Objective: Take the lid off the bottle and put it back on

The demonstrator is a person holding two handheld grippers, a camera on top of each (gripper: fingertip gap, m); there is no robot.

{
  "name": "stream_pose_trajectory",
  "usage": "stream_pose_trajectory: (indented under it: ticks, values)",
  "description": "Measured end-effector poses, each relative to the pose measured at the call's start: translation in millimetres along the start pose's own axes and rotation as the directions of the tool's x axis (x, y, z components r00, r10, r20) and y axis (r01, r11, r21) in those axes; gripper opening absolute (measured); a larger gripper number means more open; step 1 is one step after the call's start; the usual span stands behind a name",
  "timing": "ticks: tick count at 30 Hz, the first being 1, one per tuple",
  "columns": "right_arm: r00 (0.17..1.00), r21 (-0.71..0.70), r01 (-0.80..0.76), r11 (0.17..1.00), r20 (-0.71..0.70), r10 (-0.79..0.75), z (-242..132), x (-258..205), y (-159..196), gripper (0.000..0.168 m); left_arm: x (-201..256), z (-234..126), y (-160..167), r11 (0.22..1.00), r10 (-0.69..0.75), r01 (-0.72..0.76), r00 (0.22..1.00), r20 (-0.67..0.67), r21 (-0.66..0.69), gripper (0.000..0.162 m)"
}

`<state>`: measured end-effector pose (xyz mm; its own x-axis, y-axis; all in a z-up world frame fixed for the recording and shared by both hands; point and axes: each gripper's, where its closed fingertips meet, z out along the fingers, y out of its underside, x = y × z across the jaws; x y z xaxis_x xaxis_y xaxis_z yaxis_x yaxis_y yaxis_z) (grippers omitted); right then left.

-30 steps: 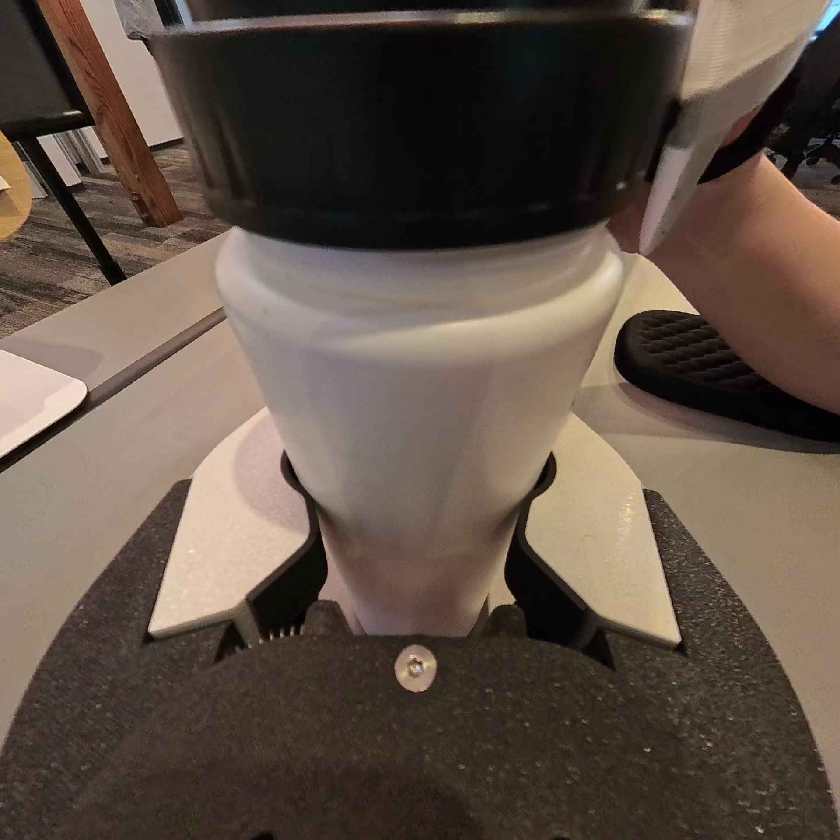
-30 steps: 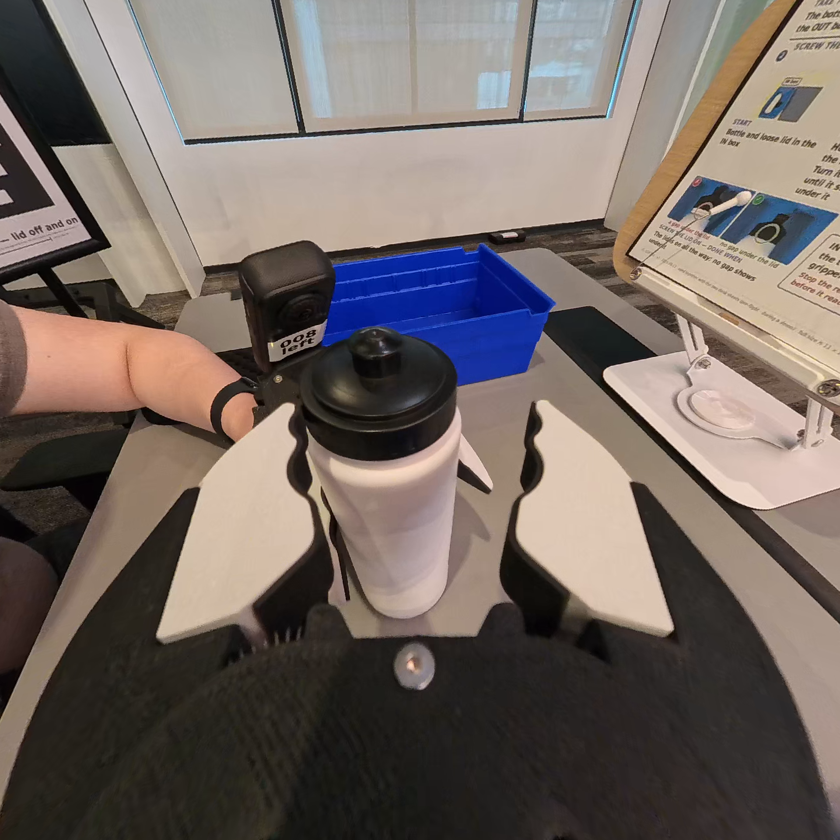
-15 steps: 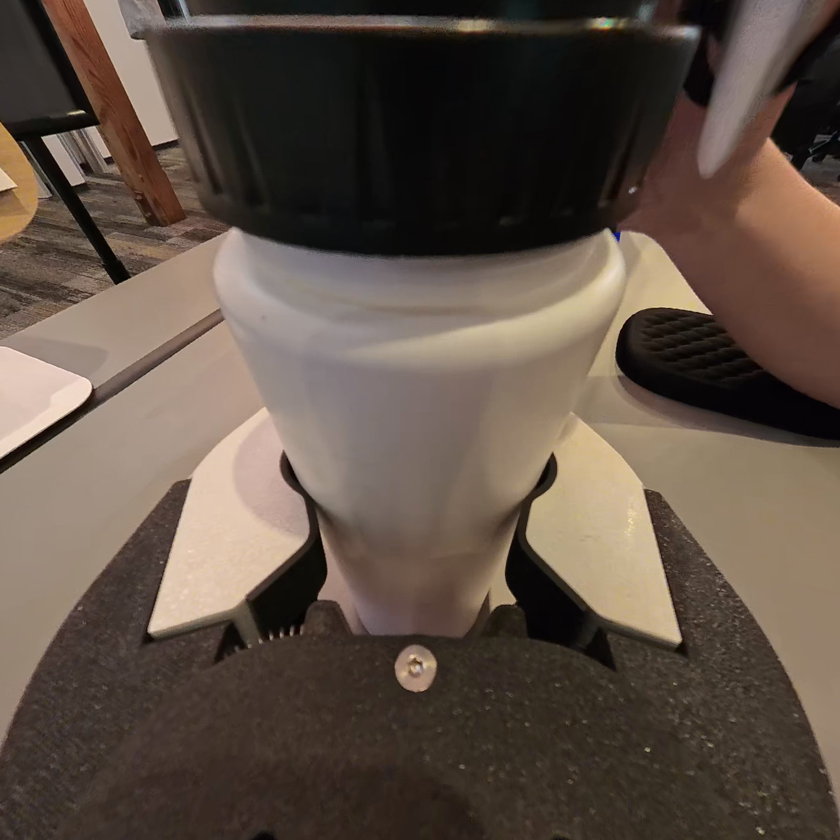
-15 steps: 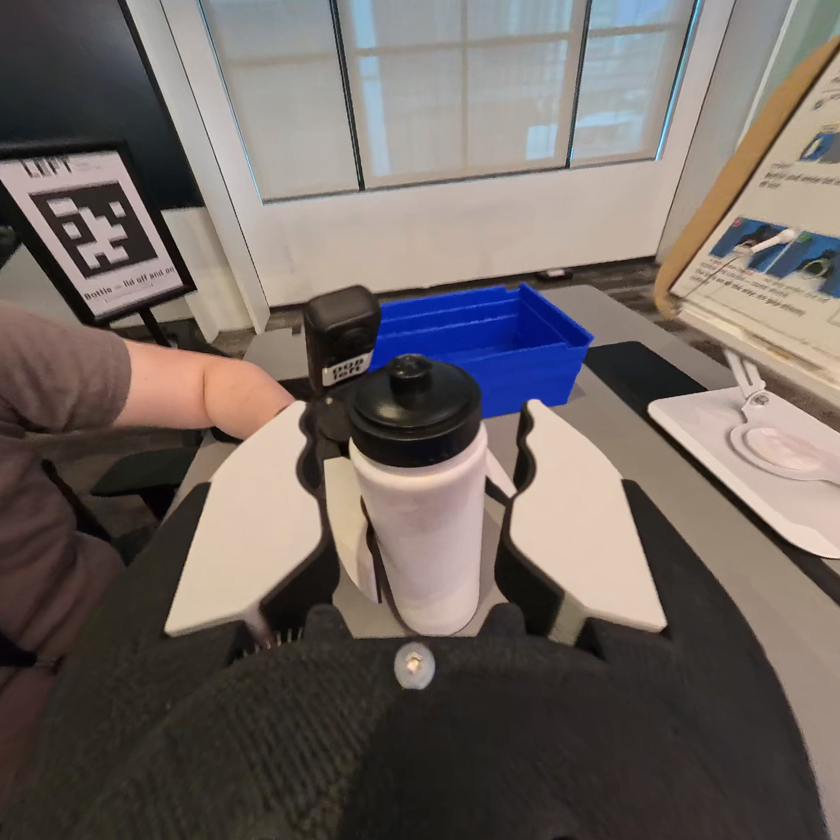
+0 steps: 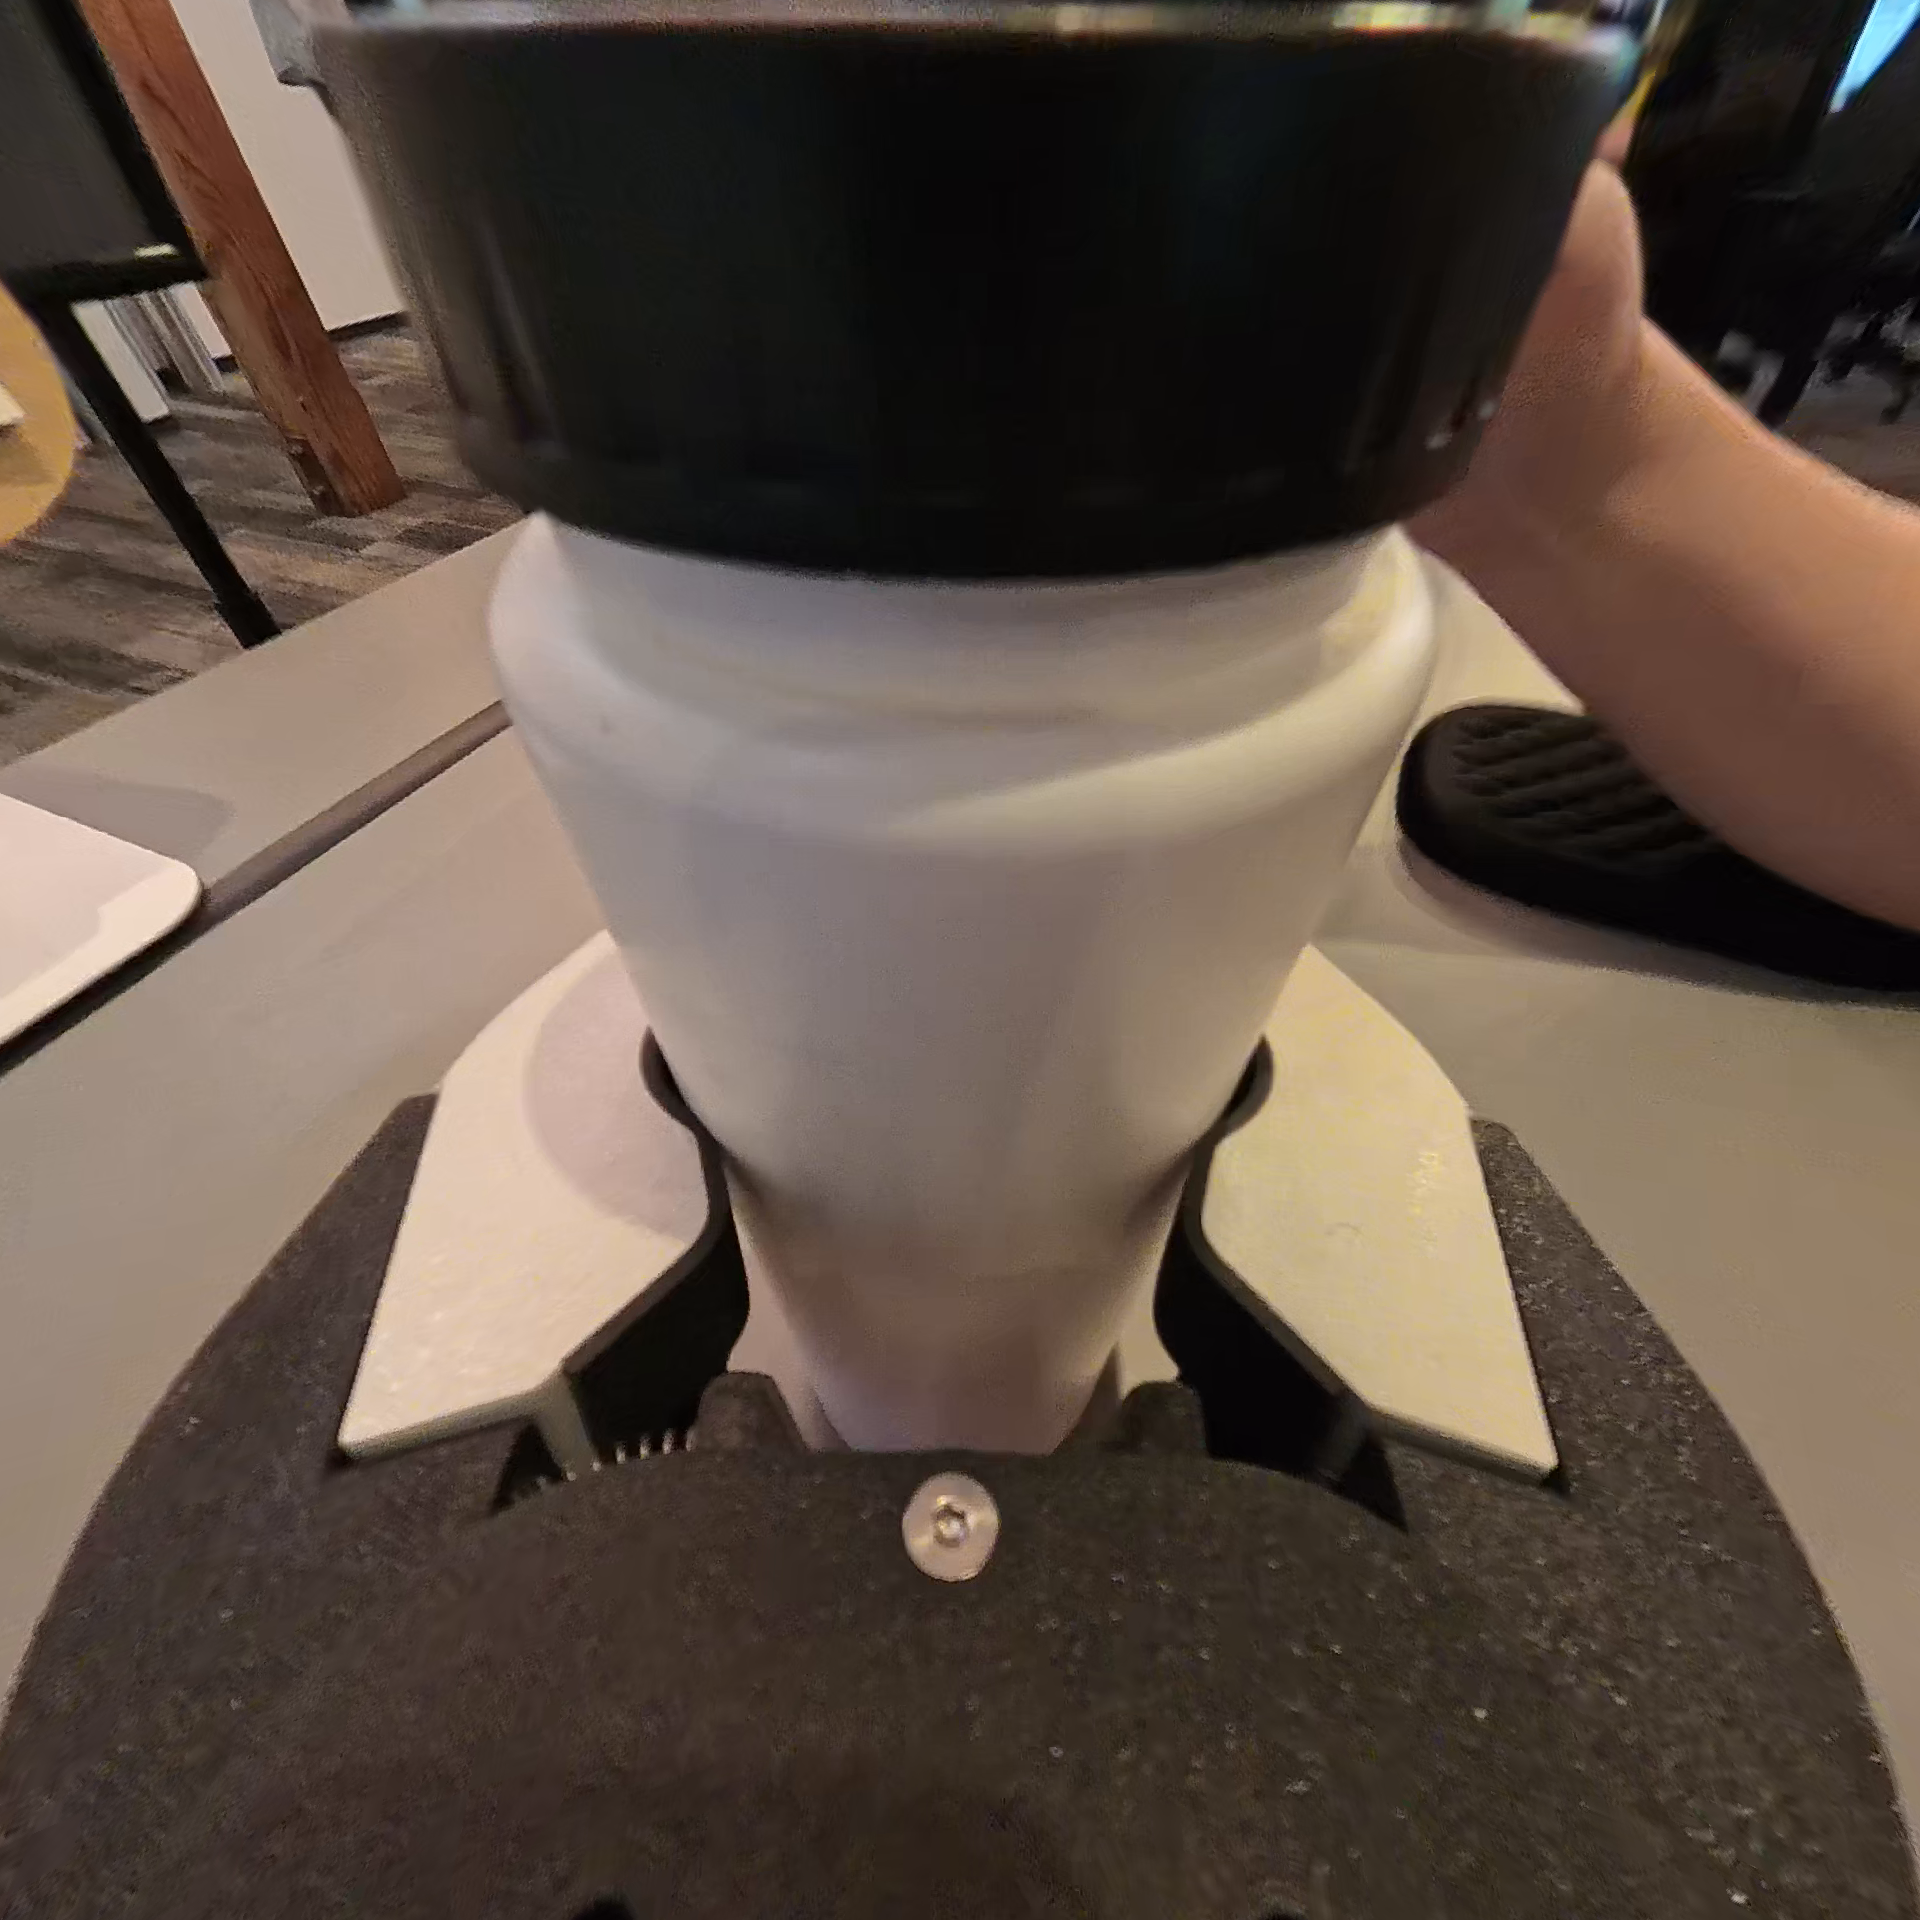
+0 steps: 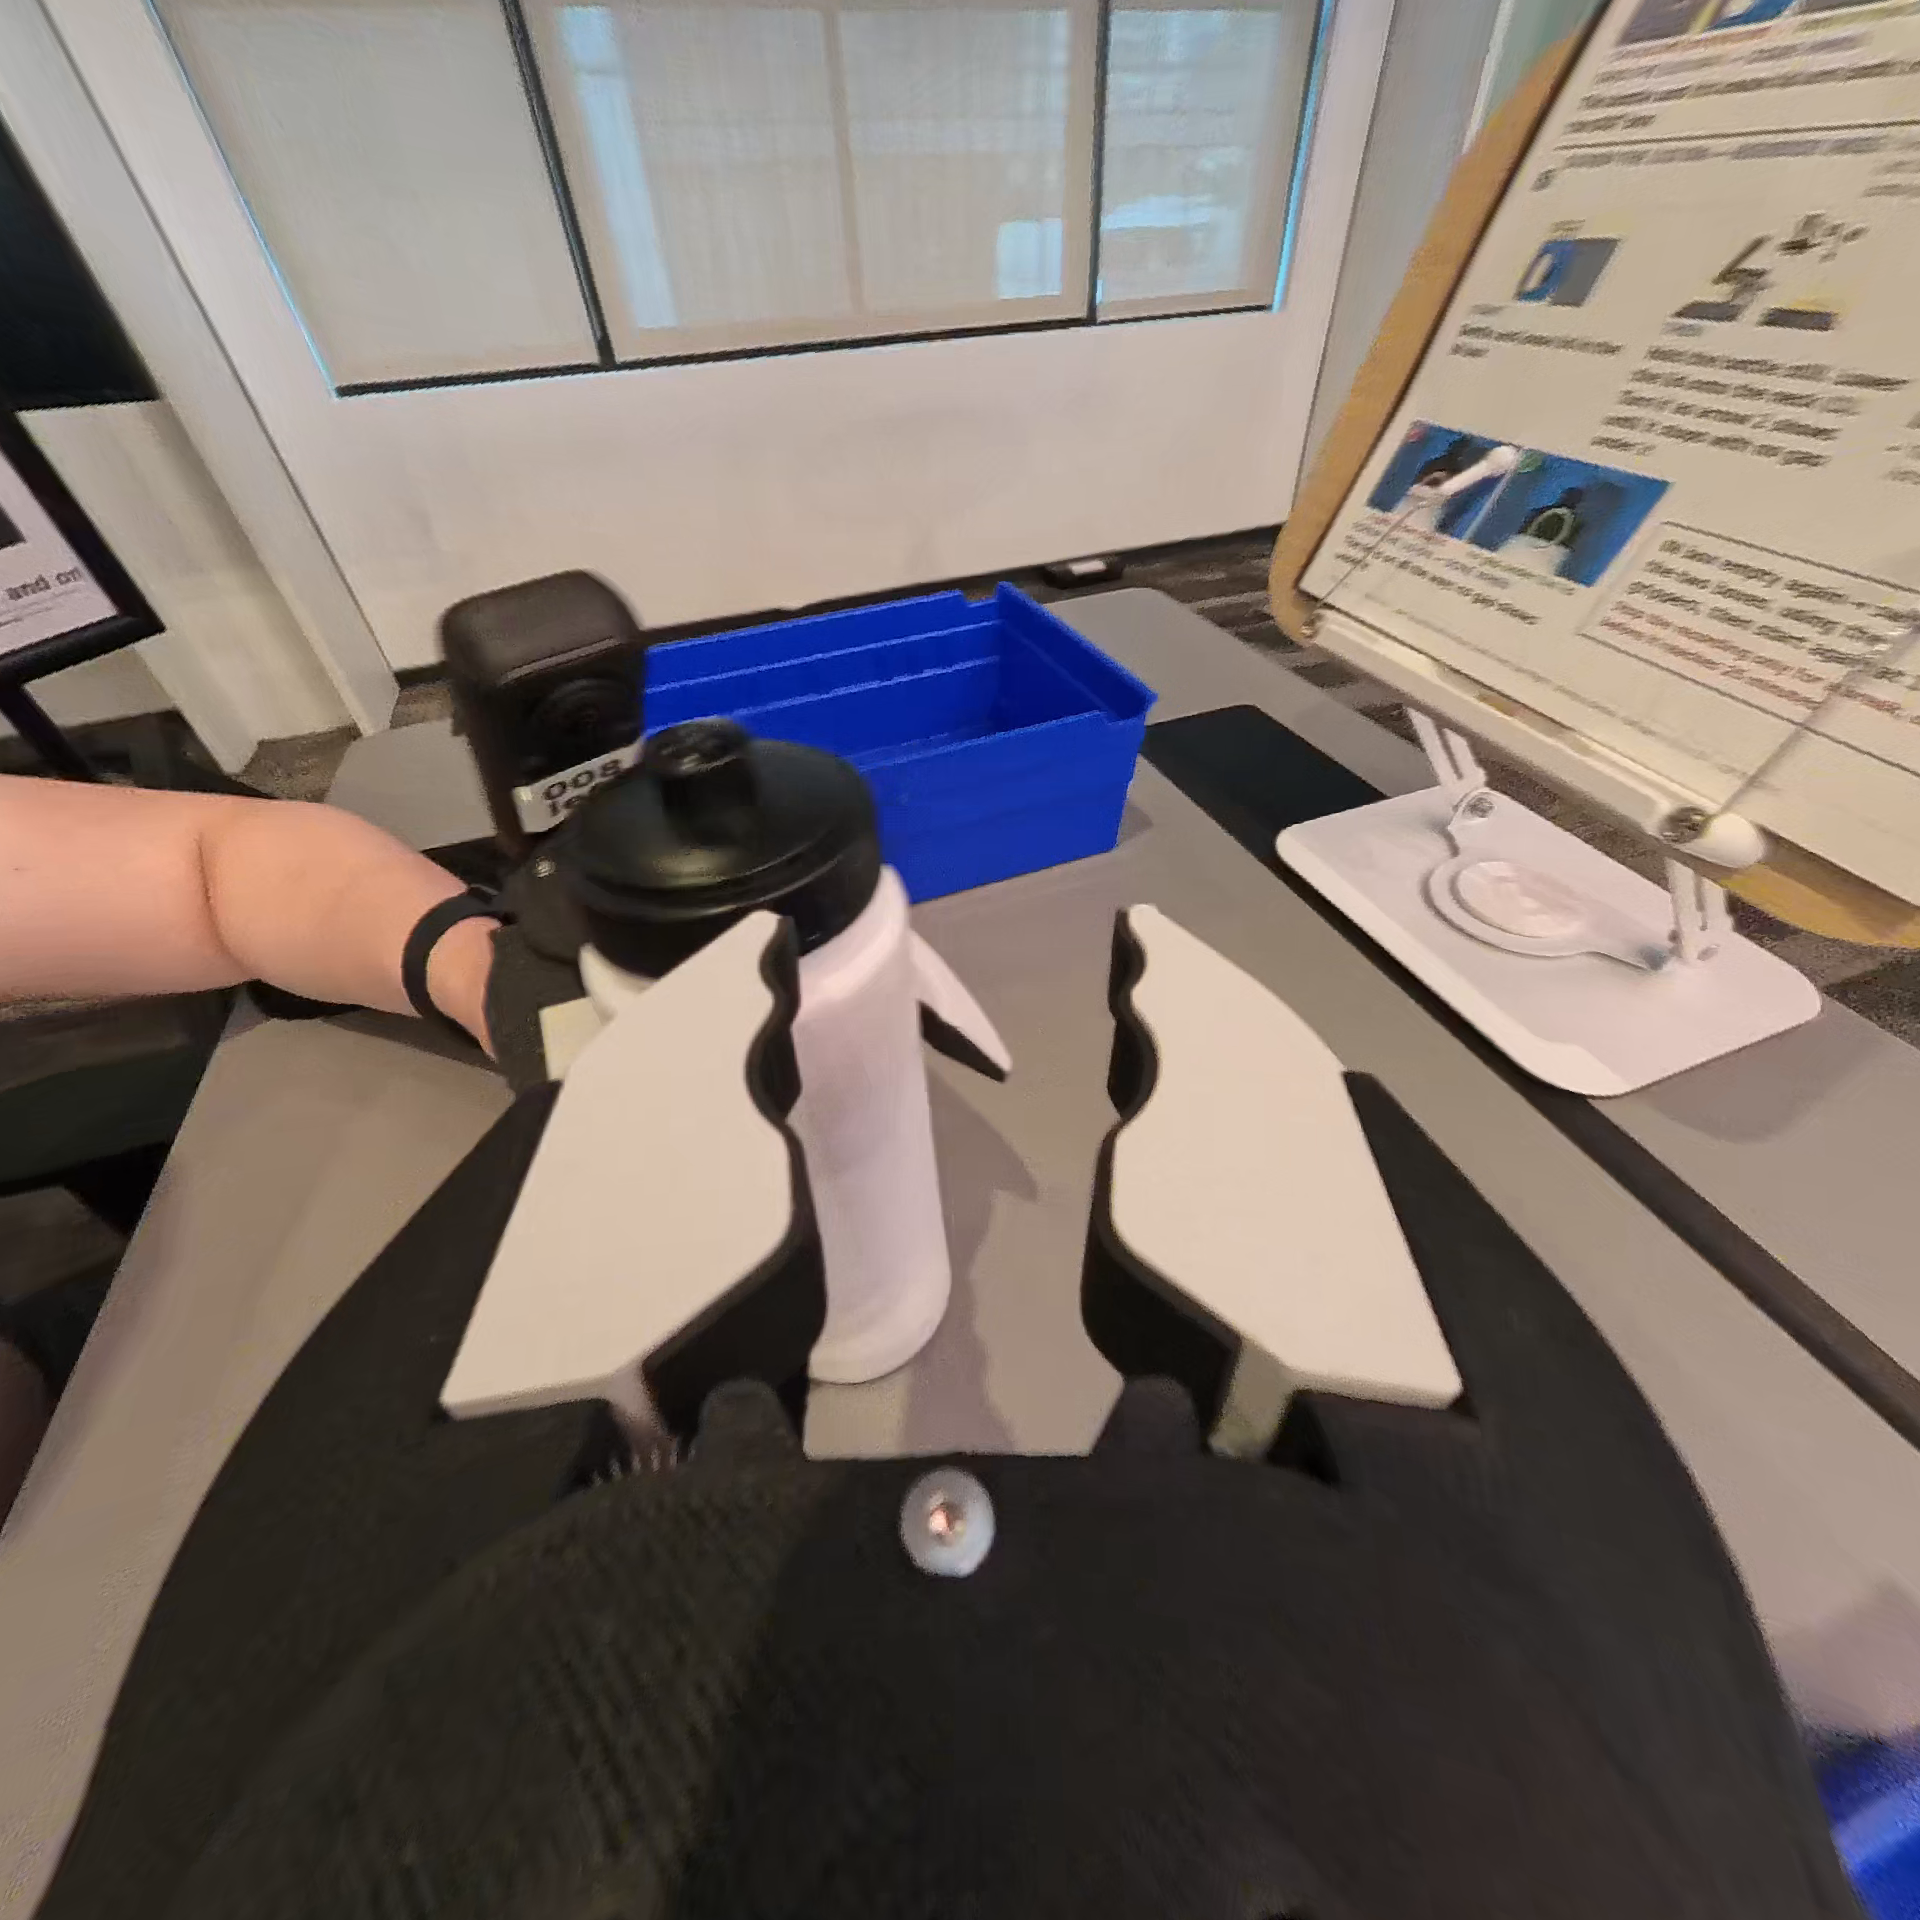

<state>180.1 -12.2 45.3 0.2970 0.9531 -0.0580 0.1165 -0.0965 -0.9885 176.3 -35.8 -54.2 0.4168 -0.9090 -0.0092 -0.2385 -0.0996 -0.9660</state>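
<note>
Left gripper (image 5: 951,1195) clamped on white bottle (image 5: 956,883), standing on grey table (image 6: 1195,956); black lid (image 6: 727,842) on, tilted toward 11 o'clock. My right gripper (image 6: 951,1091) wide open, empty, bottle against its 9 o'clock finger.

Risks:
- off-centre closing could knock bottle over
- tilted lid may cross-thread

Hidden: lid top cropped in left view; thread seating unreadable; motion blur.
</note>
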Motion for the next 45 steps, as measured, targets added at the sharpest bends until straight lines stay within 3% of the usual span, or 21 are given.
stream_pose_trajectory:
  ticks: [5,9,12,19,22,26,28,30,34,45]
  values:
    - [0.983,0.063,-0.028,0.998,0.181,0.016,-8,-29,-17,0.075,2,3,-1,1.0,0.004,-0.004,1.0,0.005,-0.002,0.1]
    - [0.983,-0.019,0.029,0.999,0.181,-0.025,12,-47,-4,0.091,1,3,-1,1.0,0.004,-0.004,1.0,0.009,0.001,0.1]
    - [0.993,-0.055,0.052,0.997,0.105,-0.046,28,-41,6,0.087,1,3,-1,1.0,0.004,-0.004,1.0,0.007,0.0,0.1]
    - [0.997,-0.035,0.0,0.999,0.079,0.002,12,-19,6,0.084,-2,2,-2,0.999,-0.032,0.032,0.999,0.004,0.007,0.1]
    - [1.0,-0.002,-0.018,1.0,-0.011,0.018,-1,5,3,0.06,-2,0,0,1.0,0.01,-0.01,1.0,0.009,-0.001,0.1]
    - [0.983,0.082,-0.079,0.994,0.172,0.064,-9,-20,-16,0.072,4,3,-1,1.0,0.004,-0.004,1.0,0.001,-0.004,0.1]
    - [0.977,0.056,-0.05,0.997,0.211,0.037,-3,-36,-16,0.084,3,3,-1,1.0,0.007,-0.007,1.0,0.001,-0.003,0.1]
    - [0.981,-0.006,0.001,1.0,0.194,0.0,13,-47,-5,0.092,3,3,-1,1.0,0.006,-0.006,1.0,0.005,-0.001,0.1]
    - [0.996,-0.029,0.038,0.999,0.083,-0.036,36,-44,4,0.091,4,3,-1,1.0,0.006,-0.006,1.0,0.003,-0.003,0.1]
    - [0.995,-0.045,0.003,0.999,0.096,0.002,12,-23,5,0.091,1,3,-1,1.0,-0.01,0.01,1.0,0.003,-0.003,0.1]
